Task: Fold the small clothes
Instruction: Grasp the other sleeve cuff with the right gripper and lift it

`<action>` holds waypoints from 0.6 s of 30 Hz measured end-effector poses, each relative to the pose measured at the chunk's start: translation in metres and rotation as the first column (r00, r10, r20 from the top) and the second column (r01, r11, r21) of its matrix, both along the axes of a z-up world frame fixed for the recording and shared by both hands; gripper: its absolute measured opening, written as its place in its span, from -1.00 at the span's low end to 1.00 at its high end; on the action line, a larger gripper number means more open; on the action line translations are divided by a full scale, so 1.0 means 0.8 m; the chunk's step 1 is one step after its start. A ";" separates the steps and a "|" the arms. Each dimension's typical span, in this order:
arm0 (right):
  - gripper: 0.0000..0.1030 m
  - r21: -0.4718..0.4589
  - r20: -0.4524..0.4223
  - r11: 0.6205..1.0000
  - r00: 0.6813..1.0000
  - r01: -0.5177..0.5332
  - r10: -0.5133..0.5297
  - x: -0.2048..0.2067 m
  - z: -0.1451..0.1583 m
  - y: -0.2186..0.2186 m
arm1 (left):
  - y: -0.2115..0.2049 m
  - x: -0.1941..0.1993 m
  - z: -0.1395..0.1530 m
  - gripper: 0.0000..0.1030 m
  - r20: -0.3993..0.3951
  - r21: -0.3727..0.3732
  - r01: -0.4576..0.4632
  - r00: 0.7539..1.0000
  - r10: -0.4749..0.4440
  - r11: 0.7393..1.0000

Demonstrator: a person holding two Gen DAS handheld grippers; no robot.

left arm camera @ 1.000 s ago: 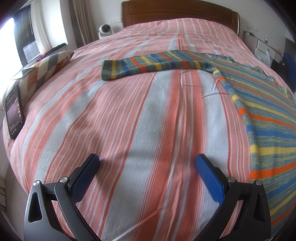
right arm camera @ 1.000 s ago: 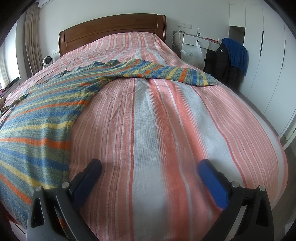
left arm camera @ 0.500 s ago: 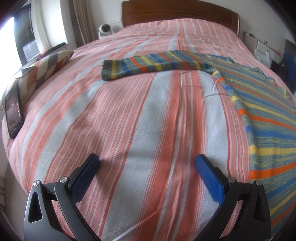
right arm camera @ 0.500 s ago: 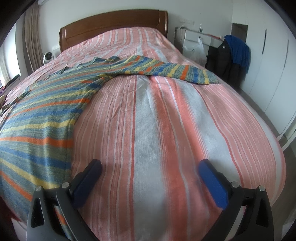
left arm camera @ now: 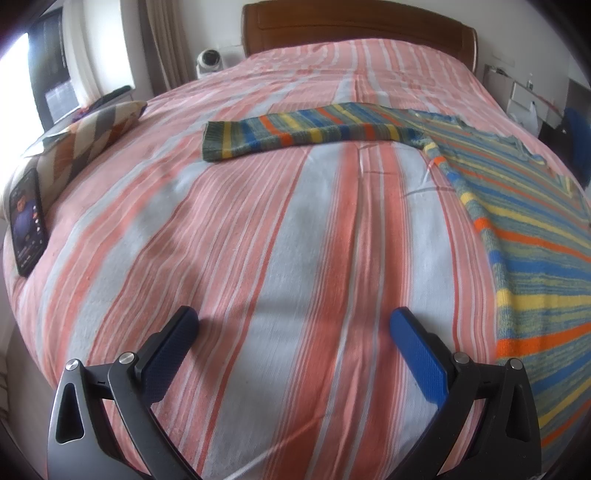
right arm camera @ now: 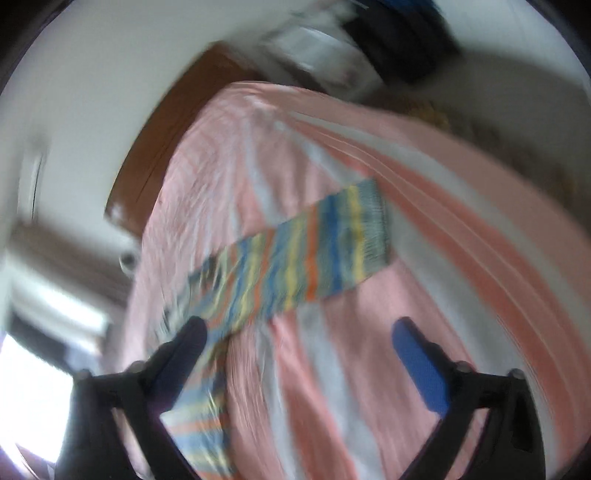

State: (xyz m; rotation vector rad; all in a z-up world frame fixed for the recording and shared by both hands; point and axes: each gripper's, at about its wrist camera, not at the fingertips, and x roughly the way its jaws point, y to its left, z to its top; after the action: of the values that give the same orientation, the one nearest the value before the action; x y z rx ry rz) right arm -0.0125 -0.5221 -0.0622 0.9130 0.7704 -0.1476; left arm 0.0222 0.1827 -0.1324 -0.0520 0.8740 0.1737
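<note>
A striped knitted sweater in blue, yellow, orange and green lies flat on the bed, its body (left arm camera: 524, 236) at the right of the left wrist view and one sleeve (left arm camera: 295, 134) stretched out to the left. My left gripper (left arm camera: 293, 332) is open and empty, low over bare bedspread short of the sweater. The right wrist view is blurred and tilted: the other sleeve (right arm camera: 306, 258) lies just ahead of my right gripper (right arm camera: 301, 332), which is open and empty above the bed.
The bed has a pink and grey striped cover (left arm camera: 258, 240) and a wooden headboard (left arm camera: 354, 22). A phone (left arm camera: 27, 221) and a patterned cushion (left arm camera: 88, 147) lie at the left edge. A small white device (left arm camera: 208, 61) stands beside the headboard.
My right gripper has swung and tilted sharply toward the right sleeve, blurring its view. My left gripper has hardly moved.
</note>
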 end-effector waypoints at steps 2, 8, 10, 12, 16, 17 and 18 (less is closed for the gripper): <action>0.54 0.110 -0.040 0.989 0.995 0.096 -0.092 0.008 -0.028 -0.033 | 0.001 0.000 0.000 0.99 0.004 0.001 0.000 1.000 0.000 1.000; 0.46 0.146 -0.010 0.980 0.991 0.136 -0.136 0.032 -0.050 -0.072 | 0.000 0.003 -0.003 0.99 0.014 0.009 -0.004 1.000 0.004 1.000; 0.34 0.161 -0.012 0.980 0.993 0.119 -0.119 0.046 -0.059 -0.080 | -0.001 0.003 -0.003 0.99 0.017 0.013 -0.006 1.000 0.006 1.000; 0.24 0.162 -0.015 0.980 0.994 0.112 -0.111 0.062 -0.066 -0.083 | -0.001 0.004 -0.003 0.99 0.018 0.014 -0.007 1.000 0.007 1.000; -0.25 0.164 -0.032 0.981 0.994 0.104 -0.100 0.083 -0.081 -0.085 | -0.003 0.004 -0.004 0.99 0.021 0.021 -0.014 1.000 0.014 1.000; -0.46 0.157 -0.047 0.982 0.994 0.101 -0.094 0.088 -0.082 -0.085 | -0.003 0.004 -0.005 0.99 0.021 0.023 -0.015 1.000 0.015 1.000; -0.96 0.142 -0.075 0.986 0.994 0.088 -0.078 0.092 -0.083 -0.086 | -0.004 0.004 -0.005 0.99 0.022 0.024 -0.015 1.000 0.015 1.000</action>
State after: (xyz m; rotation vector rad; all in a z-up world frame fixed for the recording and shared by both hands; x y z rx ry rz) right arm 0.0609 -0.5905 -0.1290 1.0836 0.8154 -0.1995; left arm 0.0251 0.1796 -0.1365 -0.0376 0.8497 0.1974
